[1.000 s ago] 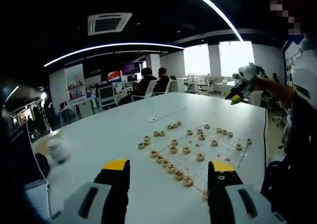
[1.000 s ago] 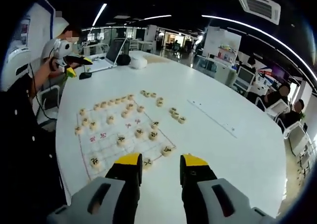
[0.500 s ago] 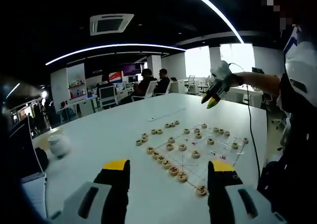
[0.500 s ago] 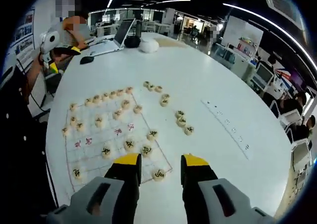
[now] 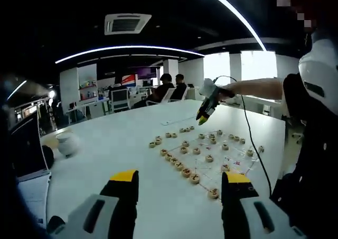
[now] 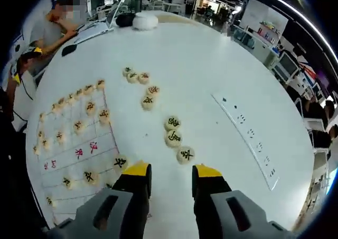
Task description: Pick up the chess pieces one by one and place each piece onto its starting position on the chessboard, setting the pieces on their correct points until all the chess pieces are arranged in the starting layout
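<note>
Three loose chess pieces (image 6: pixel 178 139) lie on the white table (image 6: pixel 211 54) beside the chessboard (image 6: pixel 79 144), just ahead of the empty, parted right gripper (image 6: pixel 168 171); small rigid discs, probably light, best pinched across the rim

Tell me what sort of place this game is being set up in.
Most likely an open-plan office. A large white table holds the chessboard, with a laptop at its far end; people sit at desks with monitors in the background, and a ceiling air-conditioning unit hangs overhead.
</note>
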### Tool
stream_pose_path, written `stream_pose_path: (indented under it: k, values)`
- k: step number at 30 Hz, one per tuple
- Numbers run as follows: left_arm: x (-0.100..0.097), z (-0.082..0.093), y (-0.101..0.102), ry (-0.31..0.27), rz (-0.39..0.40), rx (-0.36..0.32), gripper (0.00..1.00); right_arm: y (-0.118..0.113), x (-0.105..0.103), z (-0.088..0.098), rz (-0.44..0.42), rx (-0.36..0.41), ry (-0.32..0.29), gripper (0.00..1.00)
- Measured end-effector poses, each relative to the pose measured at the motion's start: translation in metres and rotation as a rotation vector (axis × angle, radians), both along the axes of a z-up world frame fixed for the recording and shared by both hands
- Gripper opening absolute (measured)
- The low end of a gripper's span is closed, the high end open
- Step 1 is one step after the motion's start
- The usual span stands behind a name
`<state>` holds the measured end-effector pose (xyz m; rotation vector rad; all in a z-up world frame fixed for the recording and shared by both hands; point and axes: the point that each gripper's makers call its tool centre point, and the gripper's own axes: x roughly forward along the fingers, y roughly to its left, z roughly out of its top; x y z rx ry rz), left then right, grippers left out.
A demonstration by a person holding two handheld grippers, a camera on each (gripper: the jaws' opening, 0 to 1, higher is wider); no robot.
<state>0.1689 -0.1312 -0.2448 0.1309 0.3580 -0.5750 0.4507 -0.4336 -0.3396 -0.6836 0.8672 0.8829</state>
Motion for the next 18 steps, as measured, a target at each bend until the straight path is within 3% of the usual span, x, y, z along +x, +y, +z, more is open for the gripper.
stream_pose_path:
  k: [10,18]
  values:
    - [-0.006,-0.006,0.009,0.011,0.025,-0.009,0.64,0.002,0.02,-0.021,-0.058,-0.022,0.045,0.27]
    - [-0.009,-0.01,0.008,0.023,0.008,0.003,0.64,0.001,0.021,-0.028,-0.069,-0.031,0.062,0.19]
